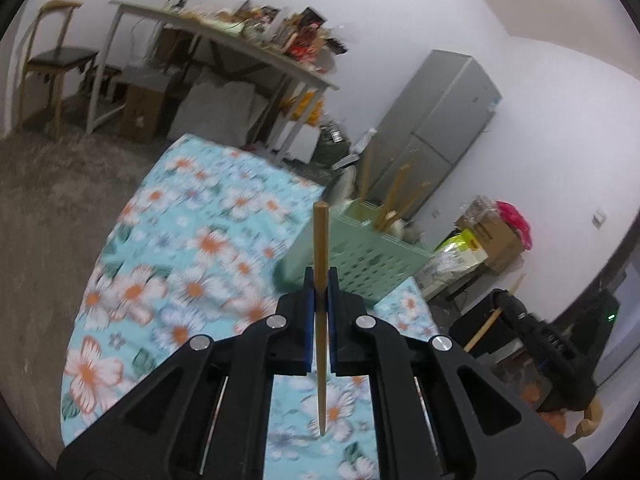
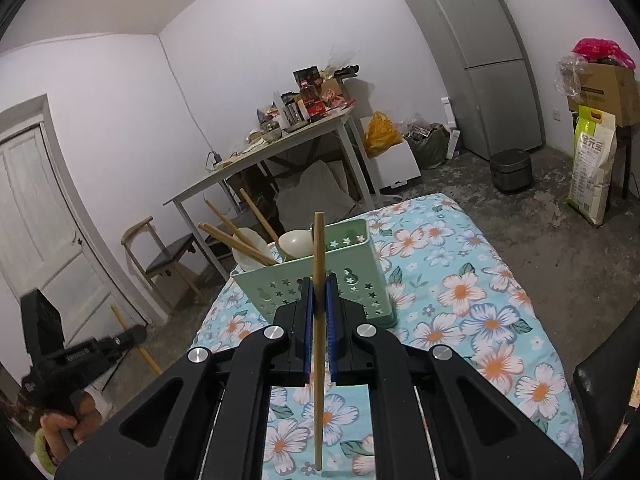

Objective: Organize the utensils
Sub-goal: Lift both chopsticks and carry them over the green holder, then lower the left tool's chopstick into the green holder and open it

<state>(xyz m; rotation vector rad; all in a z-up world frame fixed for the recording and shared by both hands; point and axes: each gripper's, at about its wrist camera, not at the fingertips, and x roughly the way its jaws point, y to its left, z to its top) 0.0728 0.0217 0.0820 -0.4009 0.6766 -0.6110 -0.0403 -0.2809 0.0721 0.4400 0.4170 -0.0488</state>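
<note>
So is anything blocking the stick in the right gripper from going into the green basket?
Nothing visible blocks it. The right gripper holds its chopstick just short of the green basket. Chopsticks and spoons already fill the basket's left side; its right side looks free.

Slender light-wood chopstick [image 1: 321, 276], upright, clamped mid-length between closed blue-padded jaws, tip hanging above the floral-covered surface. Second light-wood chopstick [image 2: 318, 300], equally upright, clamped likewise. Pale green perforated plastic utensil holder [image 2: 352, 276], star and gourd cut-outs, standing on the surface; inside, several wooden chopsticks [image 2: 236, 242] leaning outward, beside pale ceramic spoons [image 2: 295, 243].
</note>
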